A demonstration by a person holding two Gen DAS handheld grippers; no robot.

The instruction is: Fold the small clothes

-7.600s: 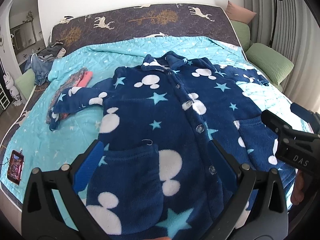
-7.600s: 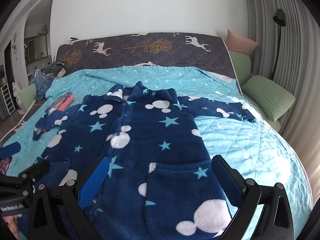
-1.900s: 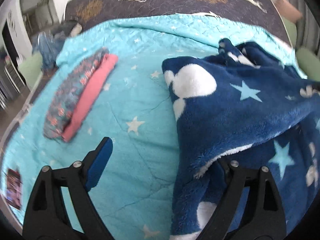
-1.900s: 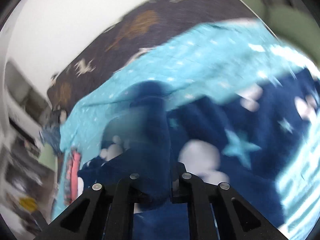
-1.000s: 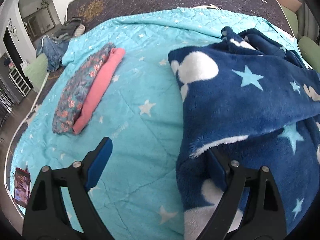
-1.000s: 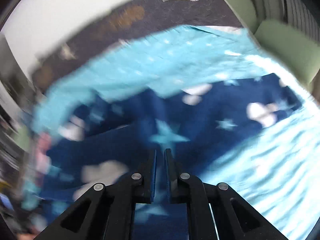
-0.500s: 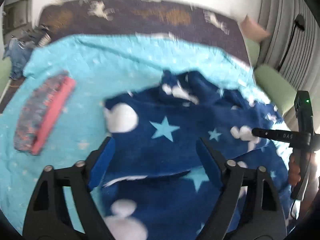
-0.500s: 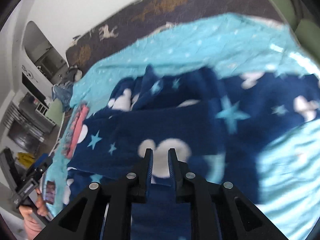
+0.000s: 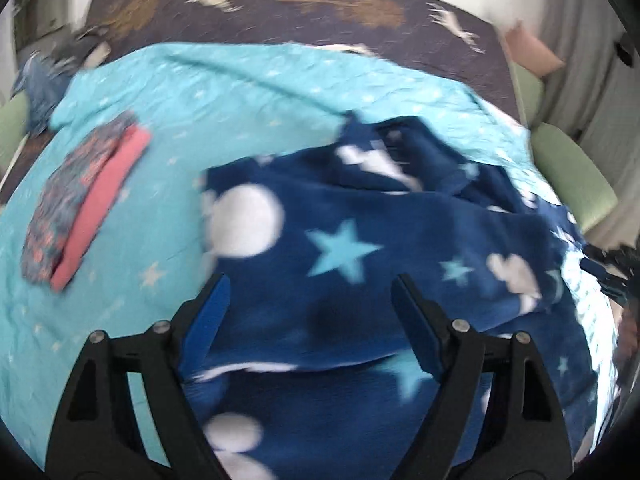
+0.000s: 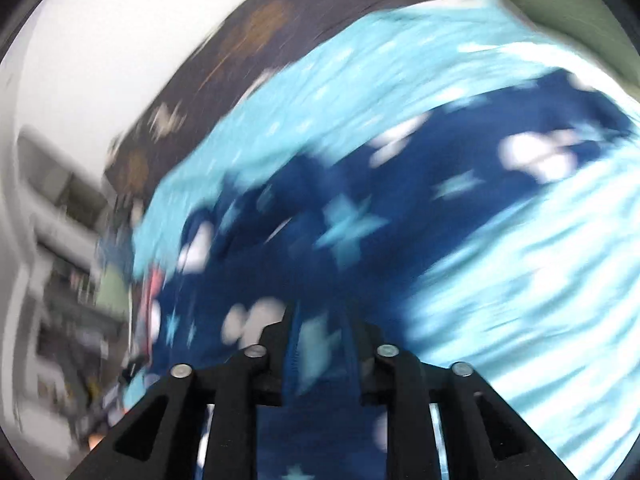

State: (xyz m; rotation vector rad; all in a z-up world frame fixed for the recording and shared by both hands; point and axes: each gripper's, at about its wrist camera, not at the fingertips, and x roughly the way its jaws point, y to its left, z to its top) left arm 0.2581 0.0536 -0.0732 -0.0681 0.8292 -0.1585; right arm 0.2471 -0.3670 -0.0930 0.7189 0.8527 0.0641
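— Fleece? Where does the navy fleece garment with white dots and pale stars (image 9: 344, 248) lie?
— On the turquoise star-print quilt (image 9: 208, 92), right of the folded pink and floral clothes (image 9: 86, 196).
— And the grippers?
— The left gripper (image 9: 310, 300) hangs spread wide above it, grasping nothing. The right gripper (image 10: 320, 344), blurred, is opening; fleece shows between its jaws.

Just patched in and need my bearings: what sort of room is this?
Most likely a bedroom: a bed with a turquoise star quilt, a dark deer-print sheet at its head, and green pillows alongside.
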